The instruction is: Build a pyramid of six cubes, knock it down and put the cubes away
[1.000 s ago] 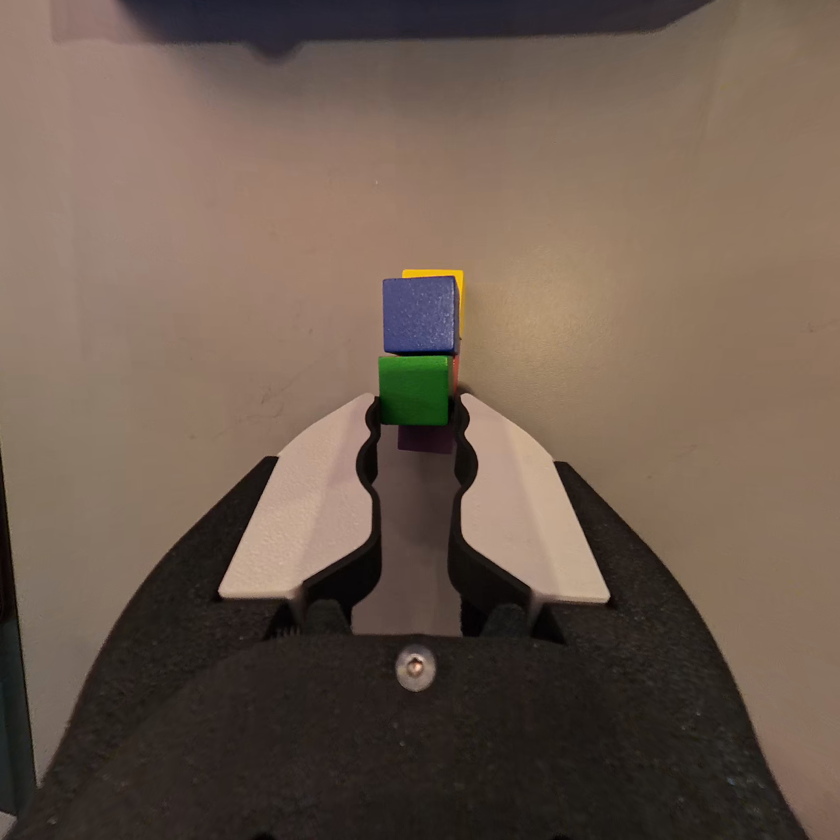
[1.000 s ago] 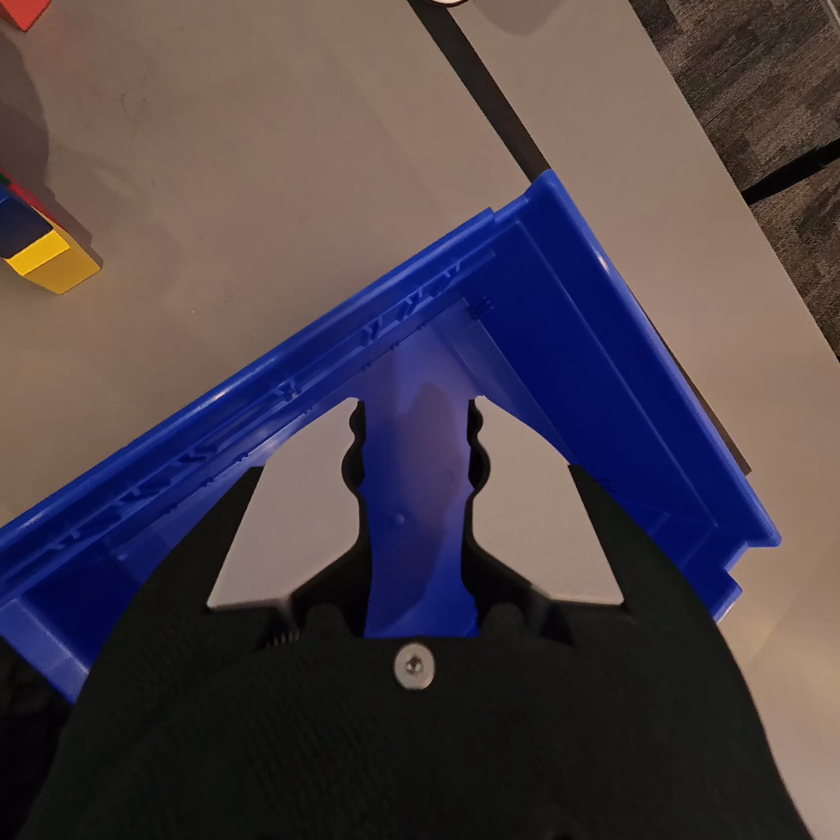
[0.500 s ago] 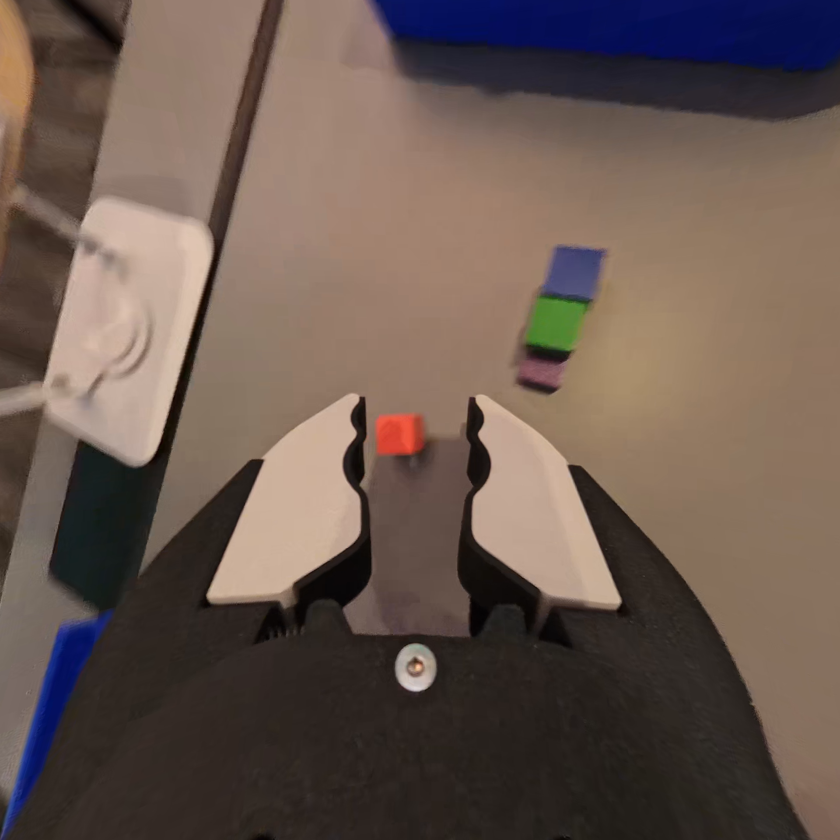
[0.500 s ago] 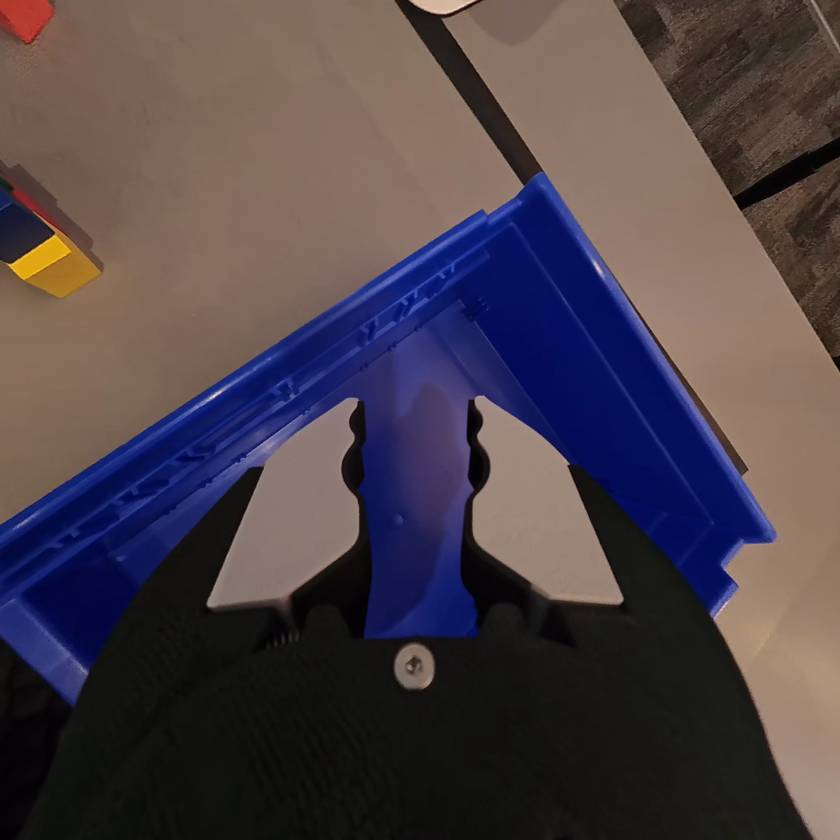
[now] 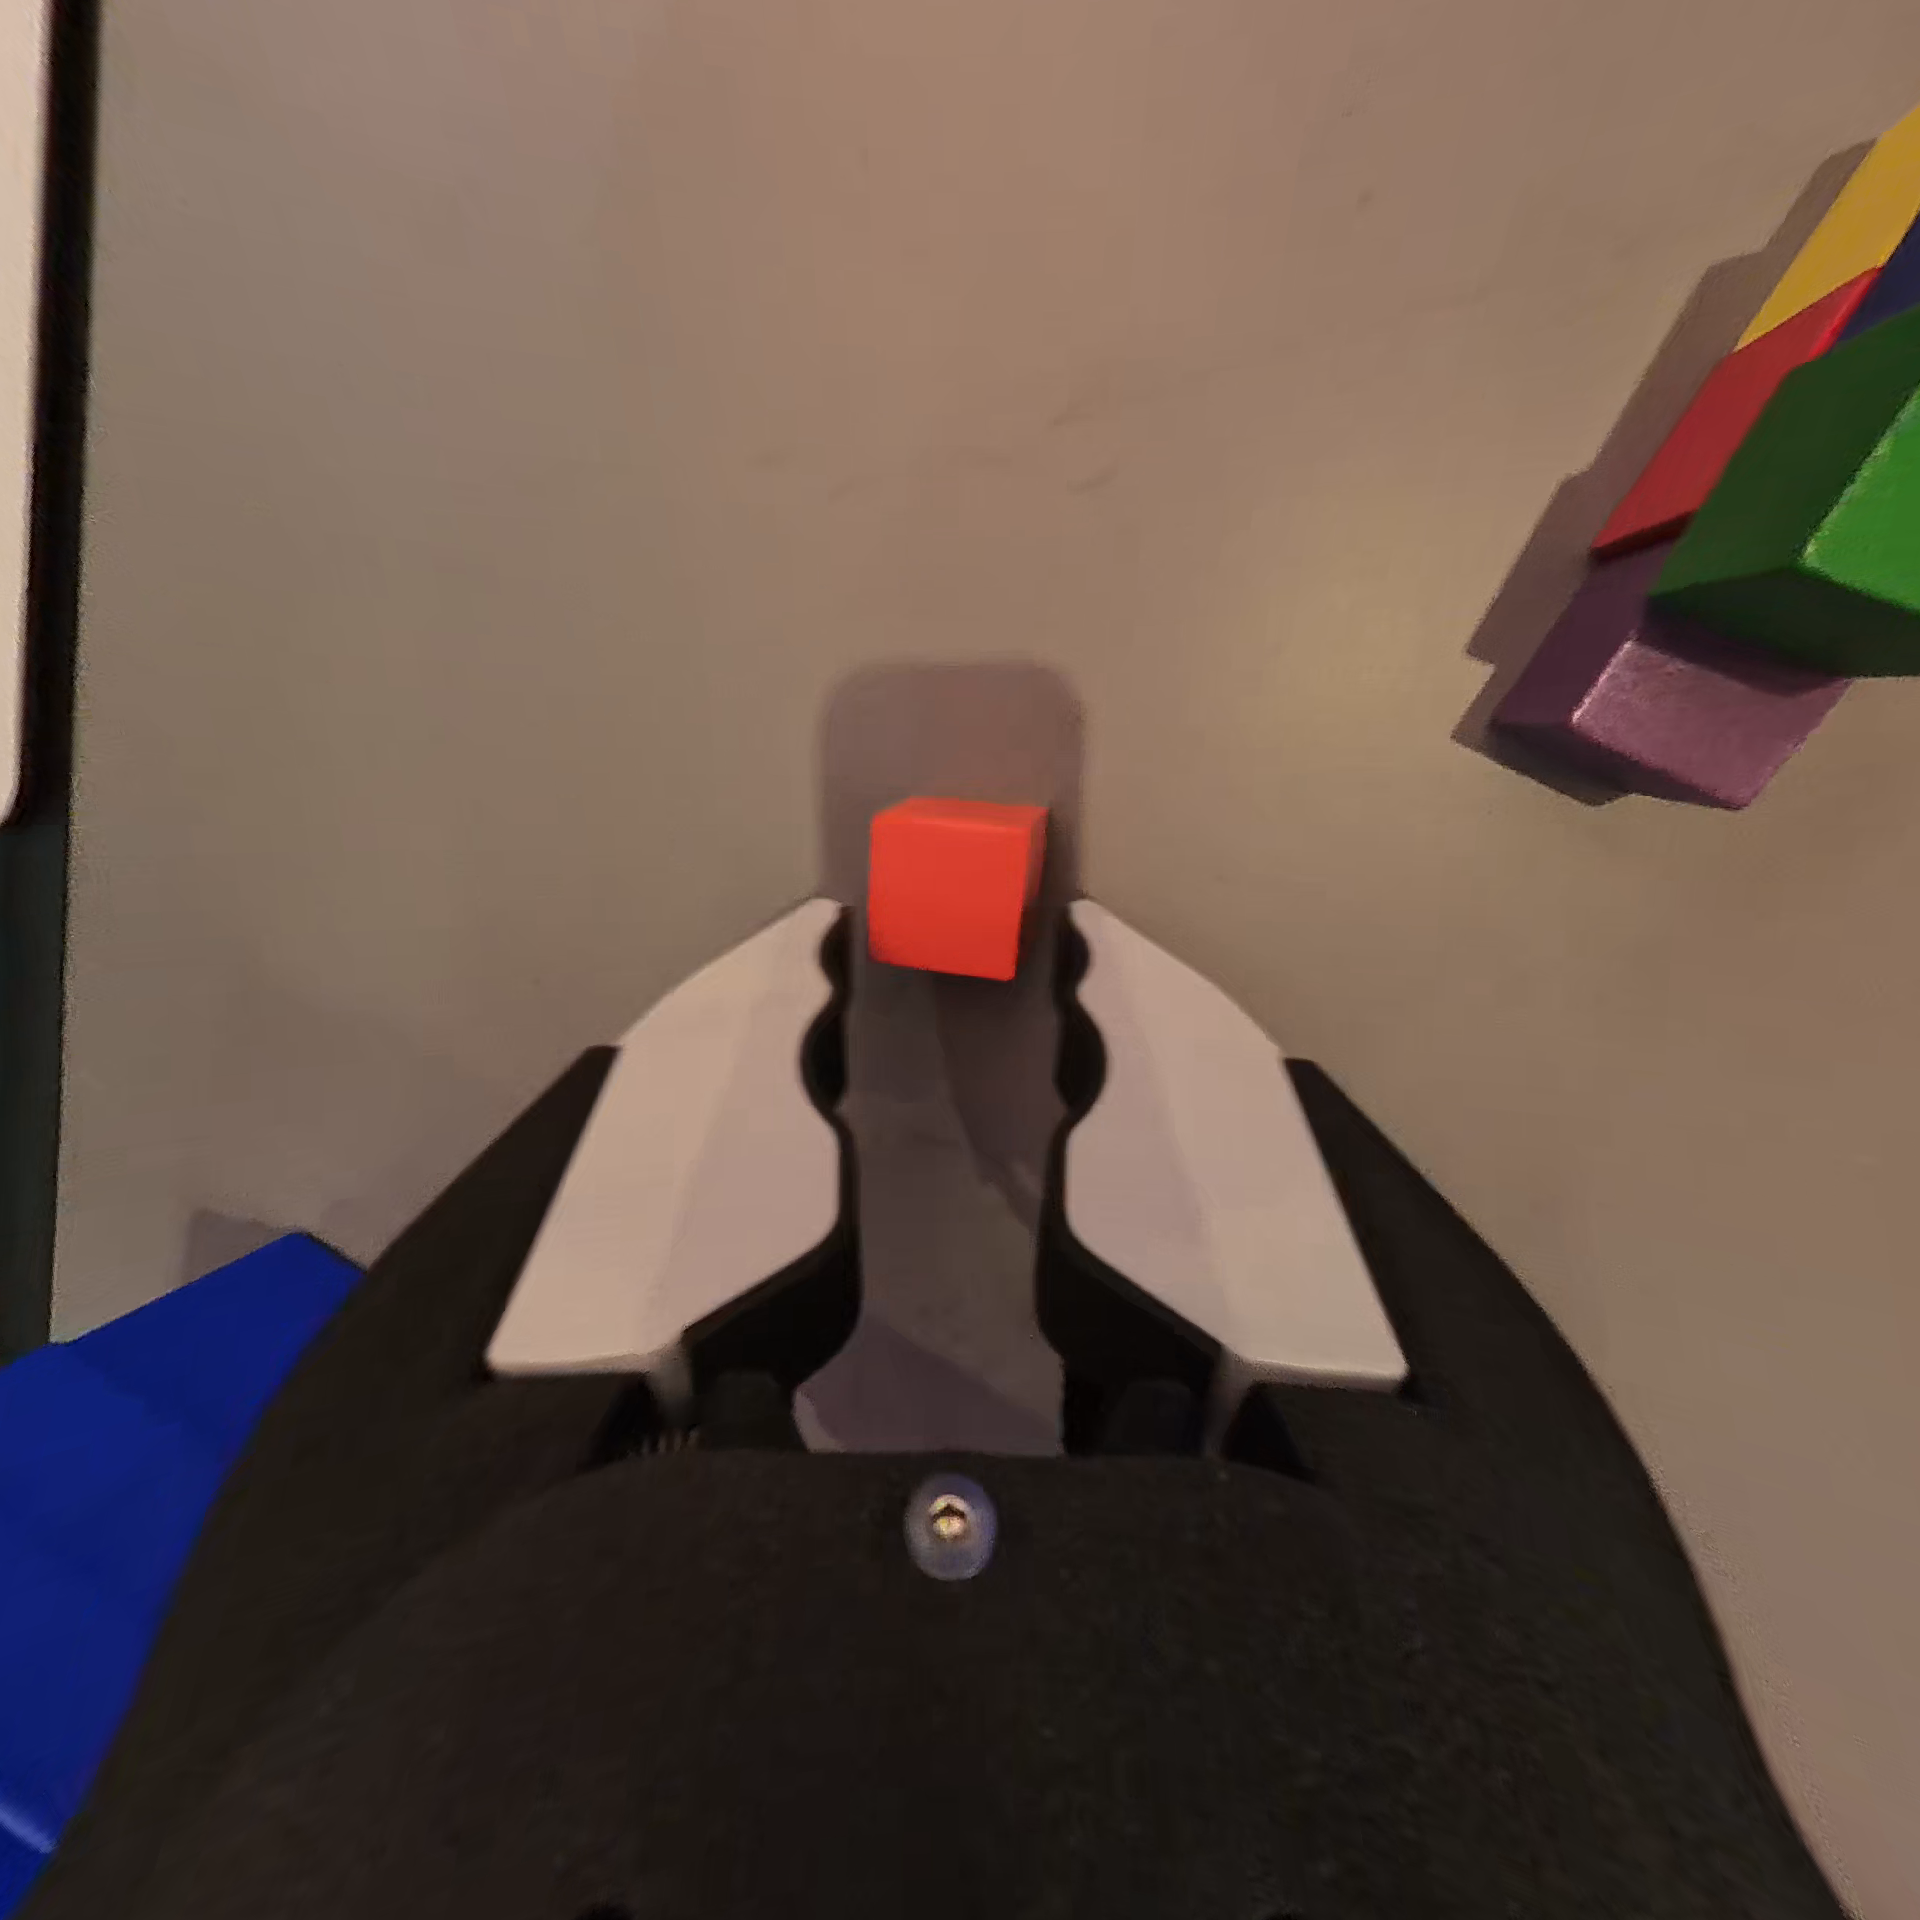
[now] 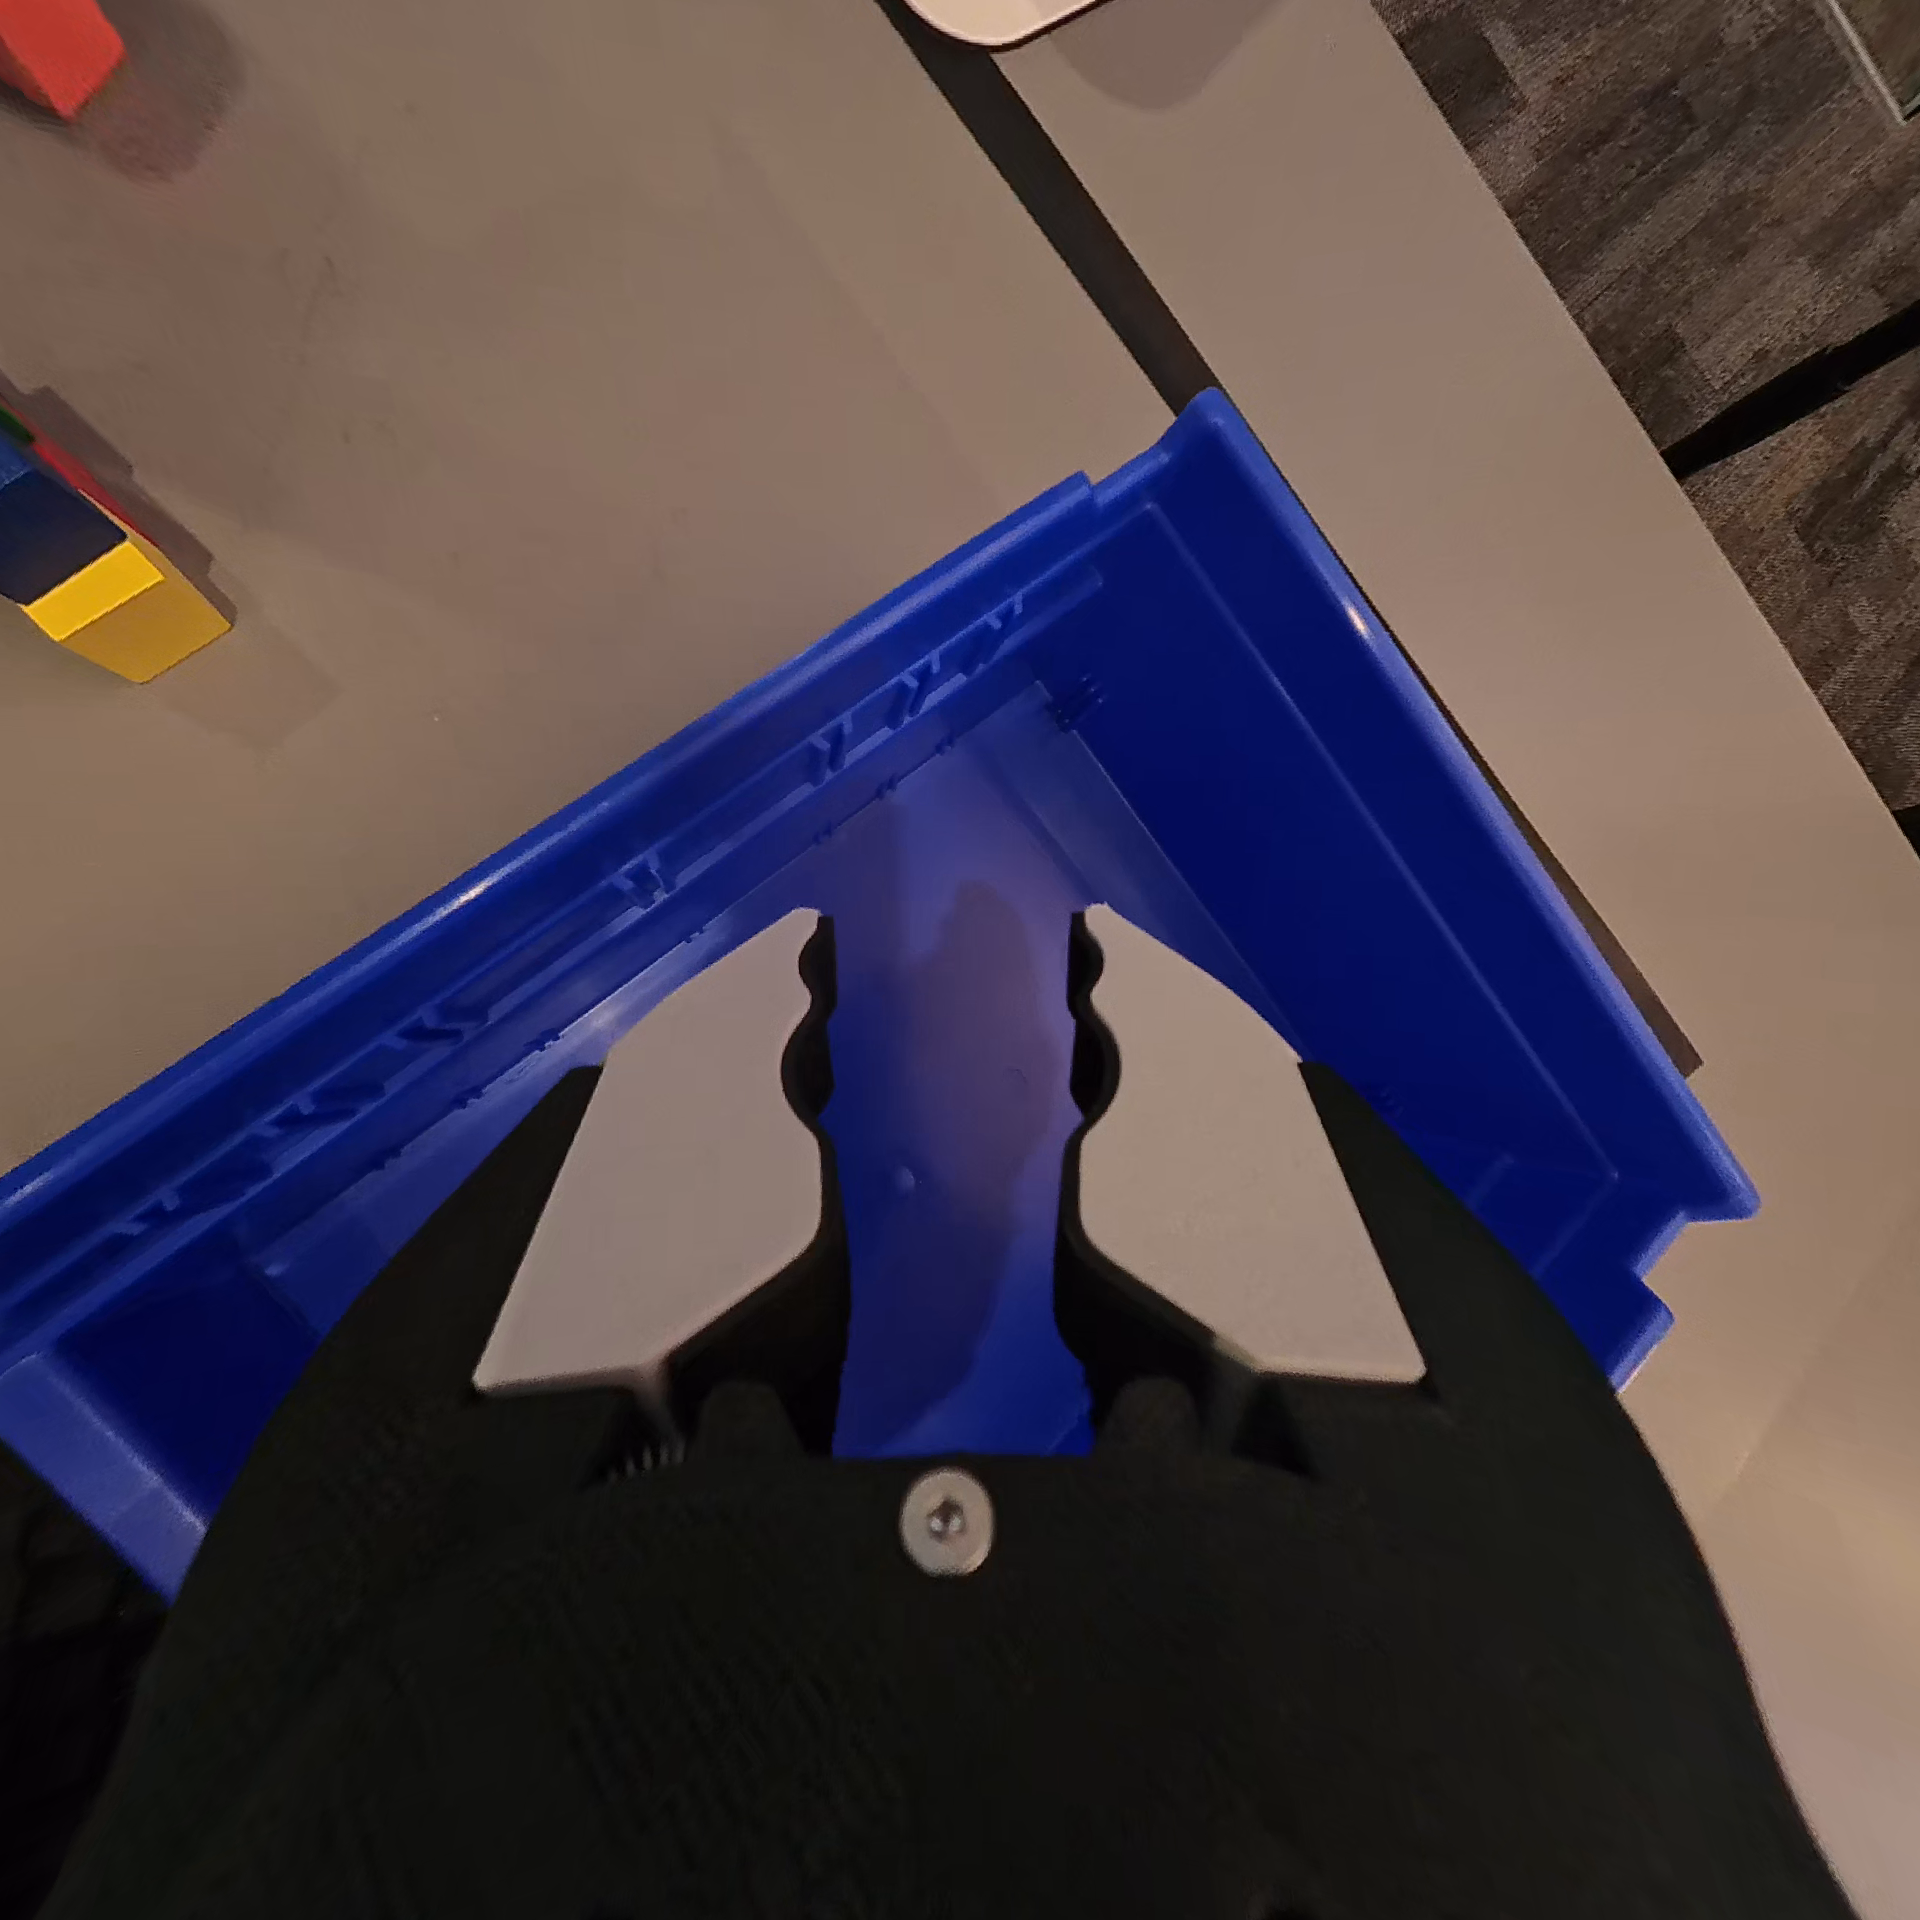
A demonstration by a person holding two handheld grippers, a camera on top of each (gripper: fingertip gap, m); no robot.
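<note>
In the left wrist view an orange cube (image 5: 951,894) sits alone on the grey table just past my left gripper (image 5: 951,935), which is open with the cube between its fingertips but not gripped. At the right edge stands the partial stack: a purple cube (image 5: 1662,717), a red cube (image 5: 1725,447) and a yellow cube (image 5: 1860,229) at the base, with a green cube (image 5: 1829,520) on top. My right gripper (image 6: 945,935) is open and empty above the blue bin (image 6: 1351,727). The right wrist view also shows the yellow cube (image 6: 125,613), a blue cube (image 6: 52,530) and the orange cube (image 6: 52,52).
A dark seam (image 6: 1070,208) runs across the table beyond the bin. A white object (image 6: 997,10) lies at the top edge. Another blue thing (image 5: 135,1455) shows at the lower left of the left wrist view. Carpet floor (image 6: 1714,208) lies to the right. The blue thing (image 5: 135,1455) is closer to my left gripper, around 20 cm from its tips; the right tips are 50 cm off.
My left gripper let go of the green cube on the stack, swung left and came down over the lone orange cube. The right gripper stayed over the bin.
</note>
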